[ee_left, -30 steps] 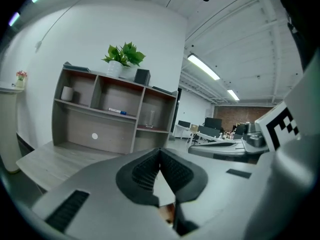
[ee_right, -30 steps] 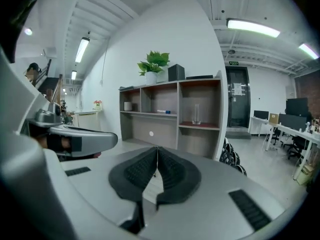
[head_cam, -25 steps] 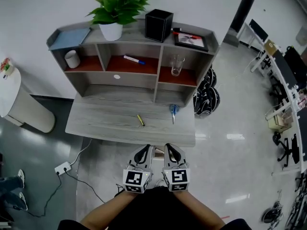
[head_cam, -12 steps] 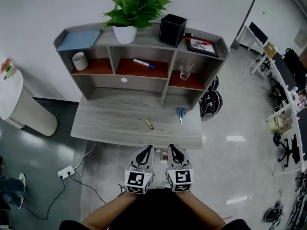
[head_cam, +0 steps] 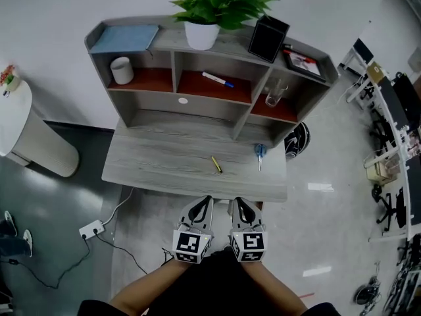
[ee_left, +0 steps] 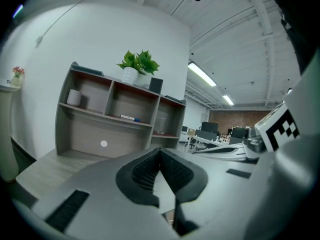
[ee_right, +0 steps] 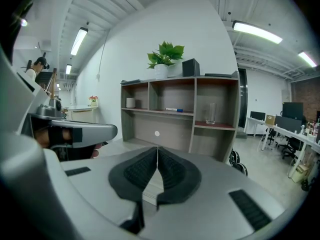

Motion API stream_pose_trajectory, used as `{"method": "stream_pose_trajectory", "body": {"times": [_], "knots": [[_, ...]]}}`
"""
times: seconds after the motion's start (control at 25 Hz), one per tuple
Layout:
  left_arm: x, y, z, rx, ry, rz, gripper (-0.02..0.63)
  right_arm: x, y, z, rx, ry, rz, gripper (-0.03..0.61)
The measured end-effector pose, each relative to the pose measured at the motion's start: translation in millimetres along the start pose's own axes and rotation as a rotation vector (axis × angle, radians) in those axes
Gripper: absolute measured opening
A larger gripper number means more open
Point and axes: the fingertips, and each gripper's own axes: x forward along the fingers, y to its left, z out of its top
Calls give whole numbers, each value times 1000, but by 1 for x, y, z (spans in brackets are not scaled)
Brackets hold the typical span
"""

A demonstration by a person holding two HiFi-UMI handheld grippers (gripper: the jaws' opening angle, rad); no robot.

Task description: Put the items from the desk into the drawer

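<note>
Scissors (head_cam: 260, 153) lie near the right front of the desk (head_cam: 151, 163), yellow pen (head_cam: 216, 164) beside them. Both look light, stiff and slippery-ish, so I'd pinch mid-body. Meanwhile left gripper (head_cam: 203, 203) and right gripper (head_cam: 238, 204) sit pressed together, empty.

Desk (head_cam: 154, 166) left half offers room (shelf unit (head_cam: 172, 120) walls the back).

Head view looks steeply down on the tabletop (head_cam: 158, 163) from above. Both gripper views sit low and near, facing the same shelf unit (ee_left: 115, 119).
</note>
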Motion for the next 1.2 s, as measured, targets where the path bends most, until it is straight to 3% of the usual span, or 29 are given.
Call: {"method": "stream_pose_trajectory", "body": {"times": [0.4, 0.84, 1.2], "knots": [[-9, 32, -11, -9, 8, 25, 12, 28, 23, -16, -26, 61, 35, 21], [27, 44, -19, -18, 36, 88, 12, 83, -5, -33, -27, 133, 96, 21], [67, 52, -22, -17, 60, 140, 12, 149, -19, -64, -74, 253, 228, 21]]}}
